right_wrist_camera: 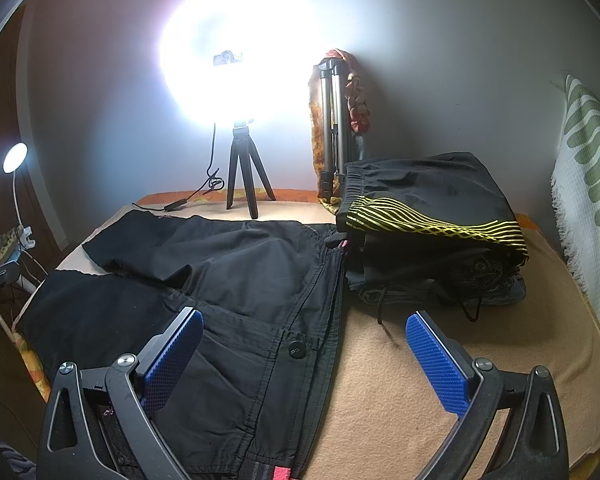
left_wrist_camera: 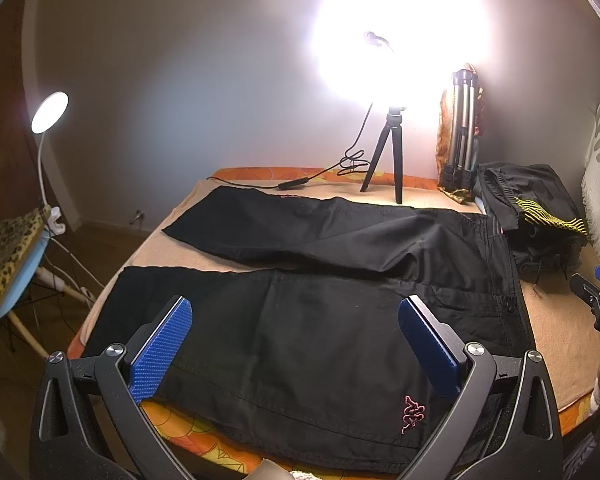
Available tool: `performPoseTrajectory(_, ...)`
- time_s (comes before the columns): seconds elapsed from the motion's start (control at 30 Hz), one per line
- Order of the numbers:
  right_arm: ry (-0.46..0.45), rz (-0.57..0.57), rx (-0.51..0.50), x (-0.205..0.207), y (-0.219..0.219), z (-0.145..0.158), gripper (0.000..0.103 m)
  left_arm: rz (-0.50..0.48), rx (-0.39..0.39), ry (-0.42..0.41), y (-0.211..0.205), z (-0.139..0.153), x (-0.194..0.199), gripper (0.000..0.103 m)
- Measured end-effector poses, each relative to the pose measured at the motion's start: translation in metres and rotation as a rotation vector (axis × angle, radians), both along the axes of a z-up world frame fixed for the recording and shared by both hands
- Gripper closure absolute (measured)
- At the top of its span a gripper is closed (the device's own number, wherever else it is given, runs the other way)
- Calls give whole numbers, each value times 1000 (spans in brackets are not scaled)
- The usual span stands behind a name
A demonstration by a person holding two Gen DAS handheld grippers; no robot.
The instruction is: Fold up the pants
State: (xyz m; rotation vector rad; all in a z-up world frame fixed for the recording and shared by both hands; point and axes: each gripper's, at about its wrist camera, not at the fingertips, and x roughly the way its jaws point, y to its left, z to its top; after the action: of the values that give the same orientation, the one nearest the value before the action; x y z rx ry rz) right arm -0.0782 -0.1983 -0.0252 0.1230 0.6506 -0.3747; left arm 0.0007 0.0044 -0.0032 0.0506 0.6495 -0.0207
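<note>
My left gripper [left_wrist_camera: 296,322] wide, holding nothing, over a trouser leg | my right gripper [right_wrist_camera: 305,334] wide, empty, above waistband | black pants [left_wrist_camera: 320,280] flat on the bed [right_wrist_camera: 480,360]

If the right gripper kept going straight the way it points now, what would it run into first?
Probably the waistband edge of the black pants lying flat between its open fingers; the folded black-and-yellow garment lies beyond. Depth is uncertain.

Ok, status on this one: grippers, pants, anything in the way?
Left gripper open, right gripper open, both empty. Black pants spread flat on the bed, legs apart, unfolded. Pile of dark clothes sits right beside the waistband.
</note>
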Motion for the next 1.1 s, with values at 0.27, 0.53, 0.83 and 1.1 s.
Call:
performPoseTrajectory(0.27,0,-1,0,0,0,0,0,1,0,1,0,0,1,0)
performPoseTrajectory(0.53,0,0,1,1,0,-1,0,1,1,1,0,1,1,0)
performPoseTrajectory(0.83,4,2,0,1,1,-2,0,1,1,1,0,0,1,0)
performPoseTrajectory(1.1,7,4,2,1,1,-4,0,3,0,1,0,0,1,0)
